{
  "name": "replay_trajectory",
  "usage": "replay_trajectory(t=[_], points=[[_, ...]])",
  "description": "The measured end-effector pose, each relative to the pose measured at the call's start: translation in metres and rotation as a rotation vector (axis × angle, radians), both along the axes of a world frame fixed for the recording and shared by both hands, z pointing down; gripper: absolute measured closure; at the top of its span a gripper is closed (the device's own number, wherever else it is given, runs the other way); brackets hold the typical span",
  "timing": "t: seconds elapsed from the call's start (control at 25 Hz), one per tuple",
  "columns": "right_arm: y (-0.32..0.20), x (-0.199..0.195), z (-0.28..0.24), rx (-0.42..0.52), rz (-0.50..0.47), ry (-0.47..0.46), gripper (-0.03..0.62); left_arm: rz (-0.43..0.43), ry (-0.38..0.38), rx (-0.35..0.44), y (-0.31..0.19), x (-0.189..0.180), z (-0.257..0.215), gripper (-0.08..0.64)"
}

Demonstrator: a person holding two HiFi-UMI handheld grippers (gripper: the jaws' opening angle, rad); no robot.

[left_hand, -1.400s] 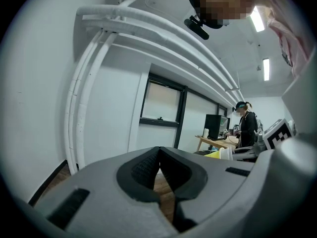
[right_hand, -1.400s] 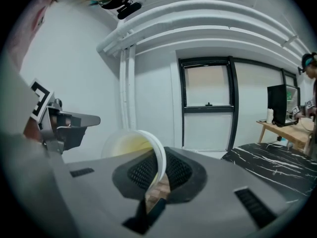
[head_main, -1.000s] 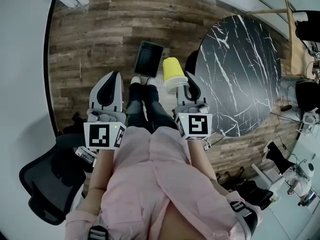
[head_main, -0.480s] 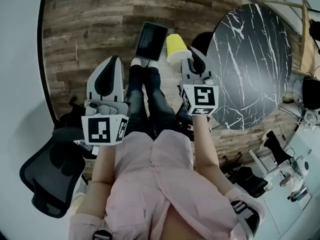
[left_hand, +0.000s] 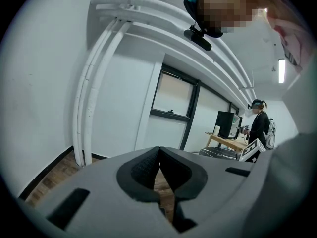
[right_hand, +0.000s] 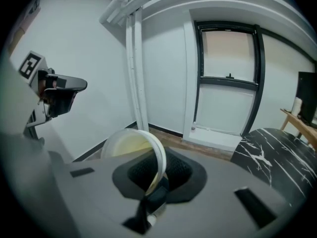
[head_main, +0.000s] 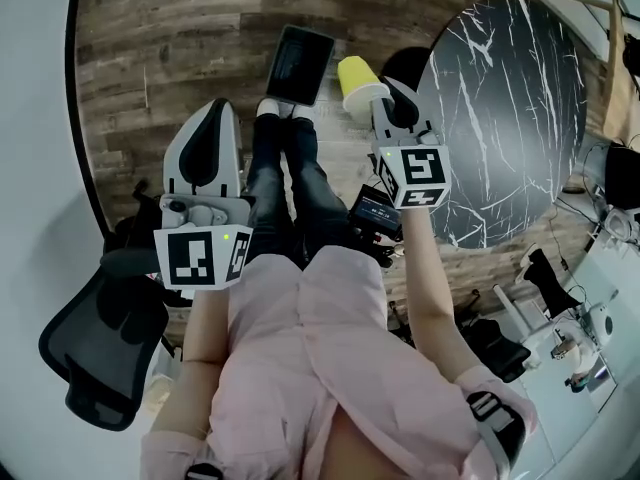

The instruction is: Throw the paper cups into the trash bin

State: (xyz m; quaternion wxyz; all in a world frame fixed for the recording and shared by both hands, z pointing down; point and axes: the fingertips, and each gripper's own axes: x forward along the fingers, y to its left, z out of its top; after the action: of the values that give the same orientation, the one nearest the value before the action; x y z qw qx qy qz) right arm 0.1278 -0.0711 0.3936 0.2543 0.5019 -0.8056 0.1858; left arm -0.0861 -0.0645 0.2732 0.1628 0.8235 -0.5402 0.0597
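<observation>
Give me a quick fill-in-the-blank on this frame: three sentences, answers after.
1. The right gripper pinches a ___ paper cup by its rim.
2. The left gripper's jaws are ___, with nothing between them.
3. The trash bin stands on the ___ floor.
Missing words: yellow; closed; wooden.

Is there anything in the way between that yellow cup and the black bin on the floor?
Nothing visible. The right gripper pinches the yellow cup by its rim, just right of the black bin; only wood floor shows between them.
</observation>
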Motion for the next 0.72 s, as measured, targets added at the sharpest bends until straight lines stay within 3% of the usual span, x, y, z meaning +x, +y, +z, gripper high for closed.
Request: replay_trajectory(t=[0.44, 0.72], points=[[-0.023, 0.031, 0.014, 0.023, -0.051, 0.079, 0.549, 0.002, -0.01, -0.011, 0.003, -0.004, 0.002, 0.546], [-0.036, 0.01, 0.04, 0.003, -0.044, 0.05, 0.549, 0.008, -0.005, -0.022, 0.004, -0.004, 0.01, 0.545]])
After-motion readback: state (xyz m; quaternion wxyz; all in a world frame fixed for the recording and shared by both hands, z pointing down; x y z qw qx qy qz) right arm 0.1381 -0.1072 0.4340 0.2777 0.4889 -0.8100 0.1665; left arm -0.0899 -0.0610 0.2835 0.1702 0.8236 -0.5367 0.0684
